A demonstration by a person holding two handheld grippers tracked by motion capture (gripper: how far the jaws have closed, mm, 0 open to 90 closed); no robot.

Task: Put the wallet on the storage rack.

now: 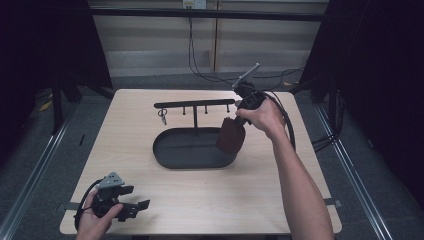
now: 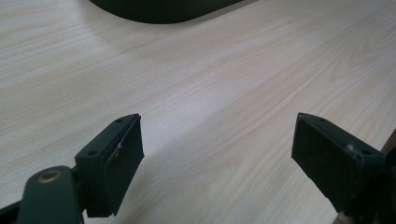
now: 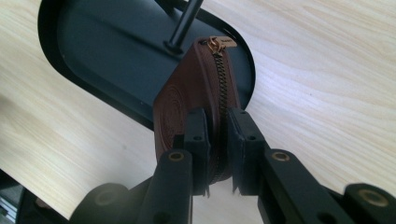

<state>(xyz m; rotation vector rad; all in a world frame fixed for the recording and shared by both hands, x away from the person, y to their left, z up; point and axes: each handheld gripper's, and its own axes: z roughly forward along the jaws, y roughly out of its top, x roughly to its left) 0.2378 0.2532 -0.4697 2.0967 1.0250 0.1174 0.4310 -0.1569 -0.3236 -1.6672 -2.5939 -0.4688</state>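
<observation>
Jaws of the right gripper [image 3: 217, 140] were clamped on a brown zippered pouch [image 3: 196, 98], one pad on each flat side with the zipper running up between them. In the right gripper view the pouch hung over the near end of a black oval tray [image 3: 93, 51], its brass zipper pull [image 3: 215, 43] pointing away from the camera and lying close to the foot of the tray's upright post [image 3: 184, 25]. From the high view the pouch [image 1: 231, 137] was seen tilted, hanging over the tray's right end, above the tray [image 1: 172, 155] and partly over its rim; whether it touched the tray could not be told. A black bar with pegs [image 1: 192, 105] crossed above the tray on the post, and a small set of keys [image 1: 162, 116] hung from its left end.

Jaws of the left gripper [image 2: 217, 154] stood wide apart with nothing between them, only bare wood of the counter [image 2: 210, 84] beneath. In the high view that gripper [image 1: 137, 207] rested low at the counter's near left corner, well apart from the tray.
</observation>
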